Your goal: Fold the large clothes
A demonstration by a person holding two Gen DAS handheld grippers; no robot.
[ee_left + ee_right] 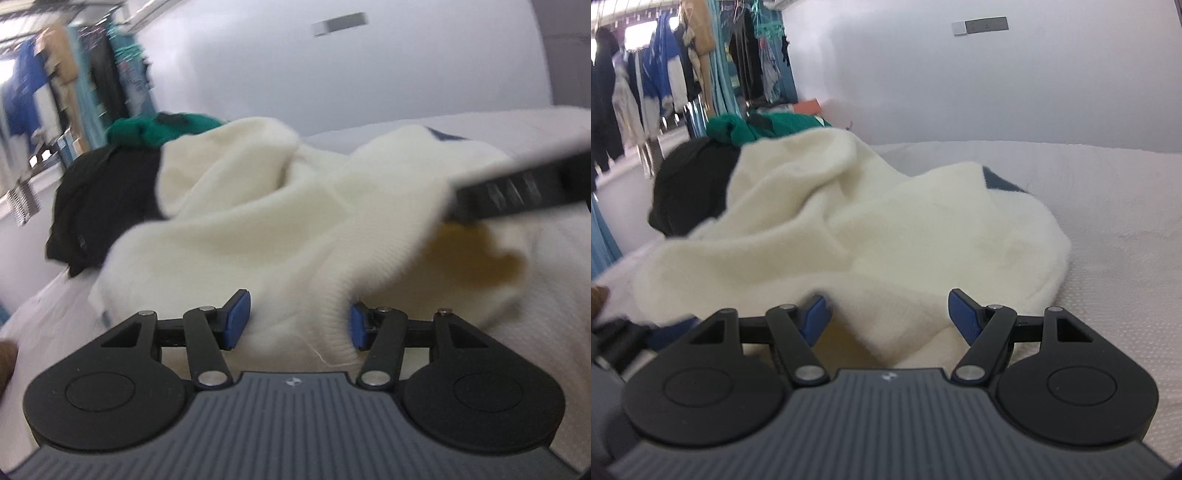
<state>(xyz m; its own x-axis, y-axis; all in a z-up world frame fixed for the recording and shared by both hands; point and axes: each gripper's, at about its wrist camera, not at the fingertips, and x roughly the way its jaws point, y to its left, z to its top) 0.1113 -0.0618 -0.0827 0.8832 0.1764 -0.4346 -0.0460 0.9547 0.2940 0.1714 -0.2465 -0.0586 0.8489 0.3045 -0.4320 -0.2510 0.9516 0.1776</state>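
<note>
Far left: black garment (690, 184) and green garment (738, 129) heaped. Centre: cream sweater (849, 229) crumpled on white bed (1108, 258). Left gripper (297, 321) slack around ribbed hem, pads apart. Right gripper (886, 314) released astride cloth. Best: pinch hem corners, pull flat.

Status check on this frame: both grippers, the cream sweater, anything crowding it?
Left gripper open, ribbed hem between pads. Right gripper open over cream sweater, crumpled on bed. Black garment and green garment piled behind.
</note>
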